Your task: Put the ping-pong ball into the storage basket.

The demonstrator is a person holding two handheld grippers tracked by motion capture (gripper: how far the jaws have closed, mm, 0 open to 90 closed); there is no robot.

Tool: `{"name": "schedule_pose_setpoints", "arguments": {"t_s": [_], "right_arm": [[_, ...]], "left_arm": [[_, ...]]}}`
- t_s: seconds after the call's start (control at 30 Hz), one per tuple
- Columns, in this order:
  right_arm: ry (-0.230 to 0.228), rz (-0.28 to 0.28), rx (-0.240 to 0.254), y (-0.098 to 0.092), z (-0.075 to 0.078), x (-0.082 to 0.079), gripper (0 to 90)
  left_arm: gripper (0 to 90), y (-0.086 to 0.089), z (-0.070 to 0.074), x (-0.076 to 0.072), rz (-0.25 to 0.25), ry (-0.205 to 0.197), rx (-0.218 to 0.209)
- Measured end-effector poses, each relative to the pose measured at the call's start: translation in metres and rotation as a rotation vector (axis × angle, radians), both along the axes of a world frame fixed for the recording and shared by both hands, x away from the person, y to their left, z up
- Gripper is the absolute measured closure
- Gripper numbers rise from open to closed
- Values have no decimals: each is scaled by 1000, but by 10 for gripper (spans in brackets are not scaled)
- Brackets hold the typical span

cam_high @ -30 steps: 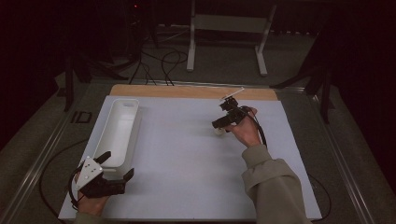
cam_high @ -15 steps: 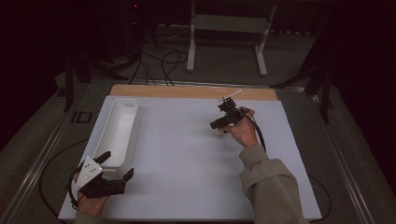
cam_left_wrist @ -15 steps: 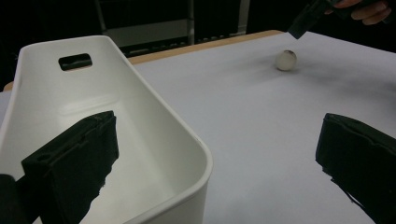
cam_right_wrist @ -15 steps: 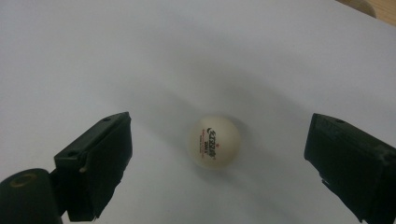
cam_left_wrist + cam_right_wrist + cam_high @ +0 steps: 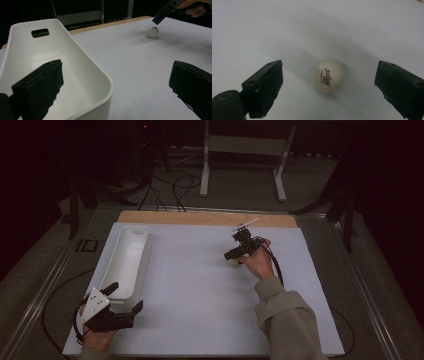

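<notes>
- Black left gripper (image 5: 122, 297) at the near left corner of the table (image 5: 200, 320), jaws spread wide, nothing between them; grey plate on top, person's left hand (image 5: 95, 337) behind it.
- In the left gripper view one jaw sits over the inside of the tray (image 5: 75, 65), the other over bare table on the outer side of the tray wall; cannot tell if either touches.
- White plastic tray (image 5: 127, 262), long and narrow, runs along the left edge of the table from just beside the left gripper toward the far left corner; handle slot (image 5: 40, 32) in its far end wall; nothing inside it that shows.
- Sleeve (image 5: 287, 320) comes in from the near right, right hand (image 5: 257, 262) holds the right gripper (image 5: 233, 255) over the table right of centre, toward the far edge.
- Right gripper released, jaws wide apart, tilted down over the ball.
- Ball (image 5: 328, 76), white ping-pong ball with printed logo, rests on the table between the right gripper's jaws, clear gap on both sides, not touching either.
- From the left gripper view the ball (image 5: 152, 32) lies just below the right gripper's tip, well apart from the tray.
- Wooden strip (image 5: 200, 218) along the far edge of the table.
</notes>
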State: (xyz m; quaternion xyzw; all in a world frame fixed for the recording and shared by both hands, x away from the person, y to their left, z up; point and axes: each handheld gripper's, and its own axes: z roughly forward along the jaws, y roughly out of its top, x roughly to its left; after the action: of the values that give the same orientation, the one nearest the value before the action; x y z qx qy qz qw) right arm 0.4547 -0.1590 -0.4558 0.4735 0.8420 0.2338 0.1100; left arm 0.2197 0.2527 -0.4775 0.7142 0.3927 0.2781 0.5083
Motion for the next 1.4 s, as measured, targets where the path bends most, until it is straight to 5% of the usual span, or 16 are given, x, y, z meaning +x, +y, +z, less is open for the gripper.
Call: {"name": "schedule_pose_setpoints", "arguments": {"t_s": [1.4], "right_arm": [[38,-33,-19,3,-22,6,136]], "left_arm": [[0,1,0,0,1,-1,-2]]}}
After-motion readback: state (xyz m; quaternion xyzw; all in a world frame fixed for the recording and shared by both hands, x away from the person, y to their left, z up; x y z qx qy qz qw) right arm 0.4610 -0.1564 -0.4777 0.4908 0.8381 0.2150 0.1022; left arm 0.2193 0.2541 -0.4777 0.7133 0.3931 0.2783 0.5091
